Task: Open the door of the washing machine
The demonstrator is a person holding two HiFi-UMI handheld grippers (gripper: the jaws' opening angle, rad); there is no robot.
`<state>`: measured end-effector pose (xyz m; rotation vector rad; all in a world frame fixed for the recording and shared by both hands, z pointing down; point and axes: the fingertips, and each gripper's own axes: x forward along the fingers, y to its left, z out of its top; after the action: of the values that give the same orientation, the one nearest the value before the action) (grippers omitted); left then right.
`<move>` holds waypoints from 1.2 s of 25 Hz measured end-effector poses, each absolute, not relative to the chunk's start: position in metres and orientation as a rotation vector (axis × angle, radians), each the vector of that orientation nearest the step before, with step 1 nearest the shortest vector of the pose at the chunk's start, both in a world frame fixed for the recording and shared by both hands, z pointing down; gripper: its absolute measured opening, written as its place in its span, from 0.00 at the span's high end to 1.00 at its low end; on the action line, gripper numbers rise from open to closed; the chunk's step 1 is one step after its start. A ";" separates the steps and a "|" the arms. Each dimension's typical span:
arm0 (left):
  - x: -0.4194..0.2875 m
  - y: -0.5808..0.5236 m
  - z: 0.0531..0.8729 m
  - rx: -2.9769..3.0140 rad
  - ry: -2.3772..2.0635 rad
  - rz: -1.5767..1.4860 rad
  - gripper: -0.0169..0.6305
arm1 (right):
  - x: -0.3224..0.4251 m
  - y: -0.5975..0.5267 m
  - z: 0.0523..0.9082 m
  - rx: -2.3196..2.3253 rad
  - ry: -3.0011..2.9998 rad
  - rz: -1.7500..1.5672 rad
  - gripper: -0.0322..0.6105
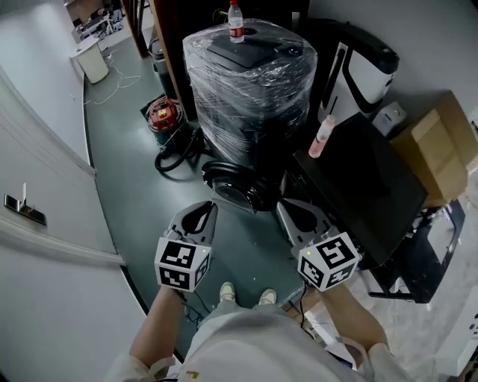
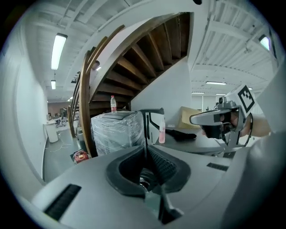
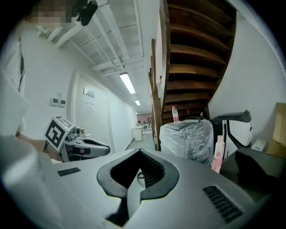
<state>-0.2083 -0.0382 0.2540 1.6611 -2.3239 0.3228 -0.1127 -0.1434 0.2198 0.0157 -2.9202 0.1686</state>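
Observation:
A black appliance with a flat top (image 1: pixel 366 179) stands at the right, and a round dark porthole door (image 1: pixel 231 186) shows low at its left side, in front of my hands. My left gripper (image 1: pixel 211 205) and right gripper (image 1: pixel 282 205) are held side by side above the floor, short of that door and touching nothing. The left gripper (image 2: pixel 145 134) is shut with nothing in it. The right gripper (image 3: pixel 138 152) is shut and empty too. Each gripper view shows the other gripper beside it: the right gripper (image 2: pixel 219 118) and the left gripper (image 3: pixel 85 145).
A plastic-wrapped machine (image 1: pixel 250 82) with a water bottle (image 1: pixel 236 21) on top stands behind the door. A pink bottle (image 1: pixel 323 138) stands on the black top. A red tool with a hose (image 1: pixel 163 113), a cardboard box (image 1: pixel 441 145) and a white wall (image 1: pixel 45 186) flank the spot.

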 end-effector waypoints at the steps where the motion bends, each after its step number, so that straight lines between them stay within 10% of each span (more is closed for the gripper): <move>1: -0.202 -0.041 0.244 1.680 -2.316 0.288 0.91 | -0.106 -0.144 0.209 0.018 -2.941 0.172 0.91; 30: -0.112 -0.063 0.093 2.017 -2.501 0.314 0.91 | -0.013 -0.149 0.064 0.209 -3.200 -0.147 0.91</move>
<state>-0.1125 -0.0632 0.0930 2.0170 -2.5015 0.3140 -0.0133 -0.1491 0.0642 0.2092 -3.2002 -0.1468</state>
